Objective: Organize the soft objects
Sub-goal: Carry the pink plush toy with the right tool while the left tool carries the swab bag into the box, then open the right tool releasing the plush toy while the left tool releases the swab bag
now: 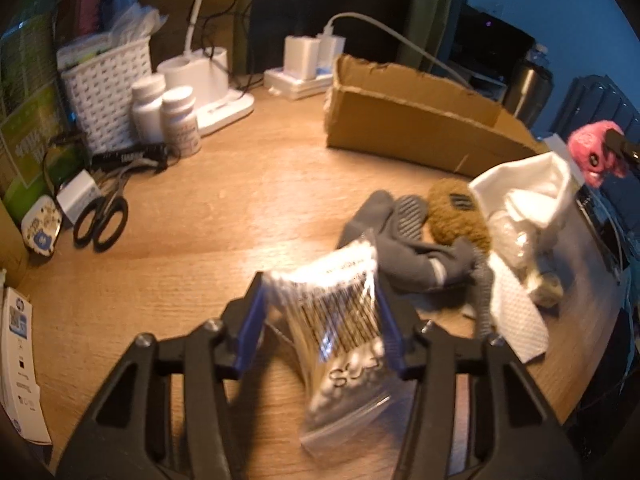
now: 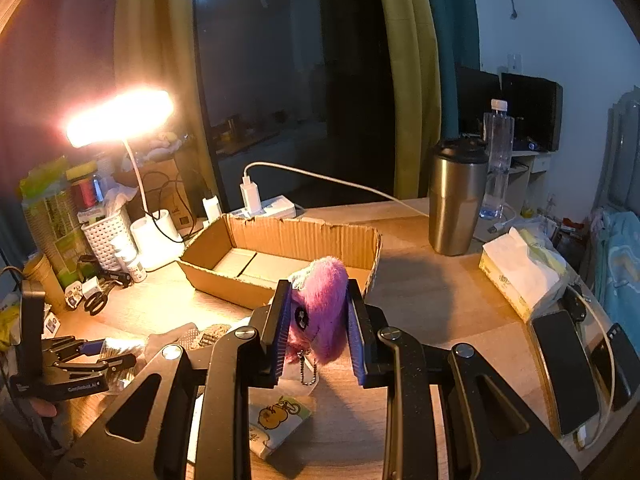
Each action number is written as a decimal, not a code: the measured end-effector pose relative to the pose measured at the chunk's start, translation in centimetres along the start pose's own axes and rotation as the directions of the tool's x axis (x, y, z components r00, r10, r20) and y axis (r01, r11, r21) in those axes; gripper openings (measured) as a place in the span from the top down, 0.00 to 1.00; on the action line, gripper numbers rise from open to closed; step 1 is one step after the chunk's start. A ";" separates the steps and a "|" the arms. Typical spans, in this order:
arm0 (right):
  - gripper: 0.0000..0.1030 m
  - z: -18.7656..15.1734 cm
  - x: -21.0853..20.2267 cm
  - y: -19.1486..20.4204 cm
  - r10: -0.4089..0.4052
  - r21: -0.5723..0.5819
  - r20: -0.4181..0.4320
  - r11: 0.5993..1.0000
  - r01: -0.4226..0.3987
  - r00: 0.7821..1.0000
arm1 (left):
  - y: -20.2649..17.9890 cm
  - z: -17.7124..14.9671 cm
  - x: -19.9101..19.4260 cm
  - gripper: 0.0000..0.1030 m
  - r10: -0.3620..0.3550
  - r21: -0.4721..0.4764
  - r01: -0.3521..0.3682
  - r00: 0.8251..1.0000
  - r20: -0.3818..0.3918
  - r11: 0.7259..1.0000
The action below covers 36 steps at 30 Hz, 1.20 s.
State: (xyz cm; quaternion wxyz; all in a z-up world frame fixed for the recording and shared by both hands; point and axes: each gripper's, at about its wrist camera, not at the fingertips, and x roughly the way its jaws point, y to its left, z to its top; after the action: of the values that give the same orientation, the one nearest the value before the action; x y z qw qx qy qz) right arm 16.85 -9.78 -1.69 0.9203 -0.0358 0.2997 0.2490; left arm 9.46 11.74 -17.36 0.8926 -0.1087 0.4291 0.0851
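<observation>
1. On the wooden desk (image 1: 192, 240), the left gripper (image 1: 320, 320) is clamped on a clear zip bag of cotton swabs (image 1: 340, 320), its 2 blue pads pressing the bag from either side.
2. Just beyond the bag lies a grey sock (image 1: 416, 256), touching a brown knitted piece (image 1: 460, 216); white cloth and tissue (image 1: 532, 200) sit just beside them to the right.
3. Above the desk, the right gripper (image 2: 318, 328) grips a pink furry plush keychain (image 2: 320, 308) between its blue pads, with a ball chain (image 2: 308, 372) dangling beneath.
4. The plush is held at the near edge of an open cardboard box (image 2: 280, 240), whose visible floor is bare cardboard.
5. Beside the box stand a steel tumbler (image 2: 456, 204) and a water bottle (image 2: 496, 160); a tissue box (image 2: 516, 276) lies near the right edge.
6. At the far left a lit desk lamp (image 2: 120, 116) shines over a white basket (image 2: 106, 240).
</observation>
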 end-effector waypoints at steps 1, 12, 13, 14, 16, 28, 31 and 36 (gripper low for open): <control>0.73 0.1 0.0 0.0 0.000 0.001 0.004 1.000 0.000 1.000 | -0.2 0.1 -0.4 0.50 -0.007 0.006 0.007 1.000 0.010 1.000; 0.73 2.0 -0.1 0.0 0.025 -0.008 0.051 1.000 -0.025 0.998 | -2.1 5.3 -6.8 0.50 -0.062 0.078 0.046 0.973 0.224 0.996; 0.73 2.2 -0.1 -0.1 0.027 -0.009 0.054 1.000 -0.027 0.998 | -2.2 5.8 -7.1 0.50 -0.072 0.087 0.053 0.968 0.242 0.995; 0.73 2.3 0.0 -0.1 0.029 -0.010 0.056 1.000 -0.029 0.998 | -2.3 6.5 -7.4 0.50 -0.083 0.098 0.060 0.961 0.263 0.993; 0.73 2.5 0.3 -0.2 0.033 -0.010 0.060 0.999 -0.032 0.998 | -2.7 7.6 -7.8 0.50 -0.091 0.125 0.055 0.951 0.297 0.991; 0.73 3.5 3.6 -1.6 0.033 0.008 0.039 0.999 -0.033 0.999 | -5.9 12.6 -3.9 0.50 -0.138 0.209 0.066 0.926 0.350 0.976; 0.73 3.6 5.1 -2.1 0.032 0.019 0.024 0.999 -0.032 0.999 | -6.1 13.4 -2.8 0.50 -0.150 0.200 0.080 0.918 0.366 0.977; 0.73 3.5 7.5 -2.4 0.054 0.036 -0.005 0.998 -0.054 0.999 | -6.3 14.1 -0.3 0.50 -0.161 0.198 0.094 0.921 0.356 0.976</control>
State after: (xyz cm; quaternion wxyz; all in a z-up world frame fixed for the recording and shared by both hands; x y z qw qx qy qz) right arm 25.09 -7.89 -3.34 0.9128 -0.0118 0.3077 0.2683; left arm 21.32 9.41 -7.78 0.9671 -0.0389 0.2513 0.0070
